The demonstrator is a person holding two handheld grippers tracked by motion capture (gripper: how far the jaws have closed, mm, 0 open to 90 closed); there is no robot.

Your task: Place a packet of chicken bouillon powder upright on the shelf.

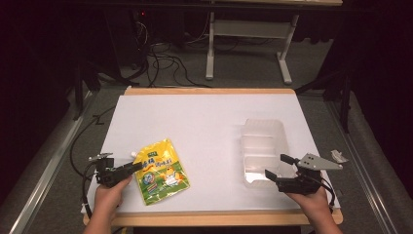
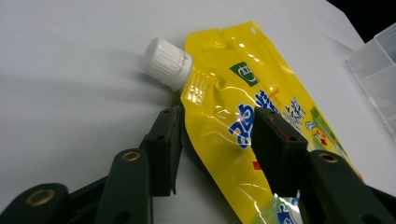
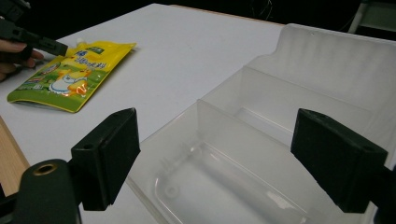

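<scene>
Pouch, yellow with a white cap, lies flat at the bench's near-left, our left claw apart straddling its edge, presumably to grip, while our right claw hangs apart over the clear bin, likely steadying it.

The surface is matt white, smooth, with a bare wood edge. On it the pouch is glossy yellow printed film, wrinkled and shiny near its ribbed white plastic cap. Well apart from the pouch, the bin is frosted translucent plastic. Each tool has matt black jaws with brass-coloured rivets.
</scene>
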